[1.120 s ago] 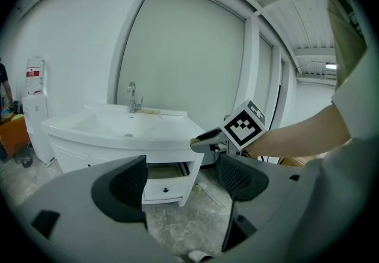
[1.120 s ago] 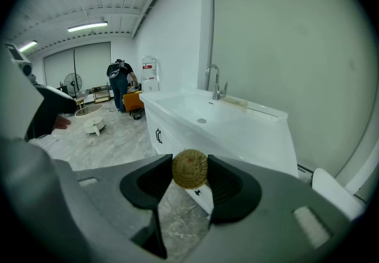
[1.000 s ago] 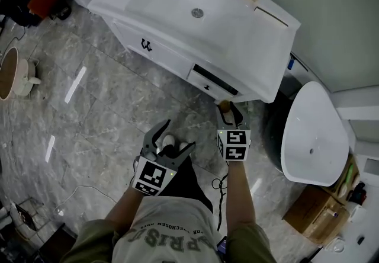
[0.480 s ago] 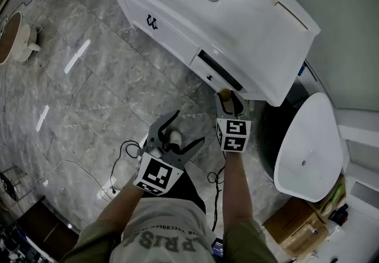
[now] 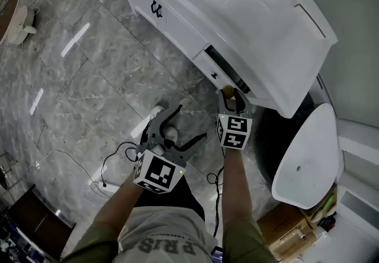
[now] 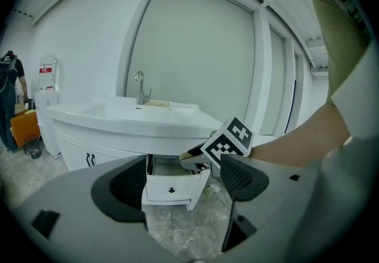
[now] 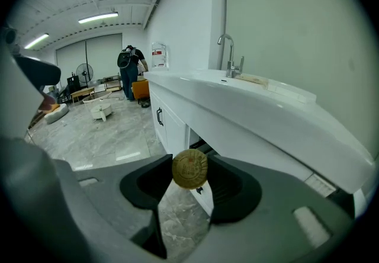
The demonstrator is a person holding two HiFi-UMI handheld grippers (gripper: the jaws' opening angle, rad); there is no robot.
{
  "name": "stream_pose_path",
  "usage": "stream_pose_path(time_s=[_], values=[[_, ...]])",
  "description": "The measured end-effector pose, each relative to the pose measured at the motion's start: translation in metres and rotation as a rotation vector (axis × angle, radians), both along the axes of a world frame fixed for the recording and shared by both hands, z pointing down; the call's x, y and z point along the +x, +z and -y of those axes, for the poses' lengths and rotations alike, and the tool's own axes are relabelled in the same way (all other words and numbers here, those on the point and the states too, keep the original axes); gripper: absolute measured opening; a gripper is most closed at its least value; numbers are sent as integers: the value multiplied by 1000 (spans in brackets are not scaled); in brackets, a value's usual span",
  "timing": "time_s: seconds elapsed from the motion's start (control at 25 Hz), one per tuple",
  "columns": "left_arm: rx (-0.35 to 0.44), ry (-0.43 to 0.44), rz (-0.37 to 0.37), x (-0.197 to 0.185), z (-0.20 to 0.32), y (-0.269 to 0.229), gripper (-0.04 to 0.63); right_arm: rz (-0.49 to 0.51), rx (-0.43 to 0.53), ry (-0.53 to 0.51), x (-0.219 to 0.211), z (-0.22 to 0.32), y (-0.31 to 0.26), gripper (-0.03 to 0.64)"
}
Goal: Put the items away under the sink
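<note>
A white vanity [image 5: 260,25] with a sink stands ahead, and its small drawer [image 5: 227,76] is pulled partly open. My right gripper [image 5: 231,95] is just in front of that drawer, shut on a round golden-brown disc [image 7: 189,167] held edge to edge between the pads. In the left gripper view the drawer [image 6: 170,187] faces me, with the right gripper's marker cube [image 6: 228,140] beside it. My left gripper [image 5: 186,125] hangs open over the floor to the left, and nothing is between its jaws [image 6: 183,176].
A white oval basin [image 5: 308,149] stands right of the vanity, with a cardboard box [image 5: 296,229] below it. A cable [image 5: 112,161] trails on the marble floor. The cabinet doors [image 5: 156,7] left of the drawer are closed. A person [image 7: 129,72] stands far off.
Both grippers have sunk lower in front of the vanity. The drawer now lies closer to the right gripper in the head view. The disc stays gripped and the left jaws stay open.
</note>
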State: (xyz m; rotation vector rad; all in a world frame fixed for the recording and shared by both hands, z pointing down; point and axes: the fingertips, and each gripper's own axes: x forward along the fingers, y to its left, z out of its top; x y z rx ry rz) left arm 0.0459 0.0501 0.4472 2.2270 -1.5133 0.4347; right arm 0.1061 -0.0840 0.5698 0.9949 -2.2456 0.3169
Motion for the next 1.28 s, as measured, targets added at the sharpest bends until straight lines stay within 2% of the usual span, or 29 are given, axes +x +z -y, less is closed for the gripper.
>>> stream_pose_path(time_s=[0.48, 0.92, 1.12, 1.28], values=[[-15, 25, -7, -34, 31, 76, 376, -38, 13, 93, -10, 46, 83, 187], [-1, 82, 3, -38, 56, 120, 379, -94, 64, 126, -17, 85, 124, 187], [20, 101, 9, -39, 64, 134, 379, -135, 109, 151, -10, 94, 142, 187], [28, 115, 27, -44, 66, 149, 379, -122, 168, 199, -3, 103, 147, 187]])
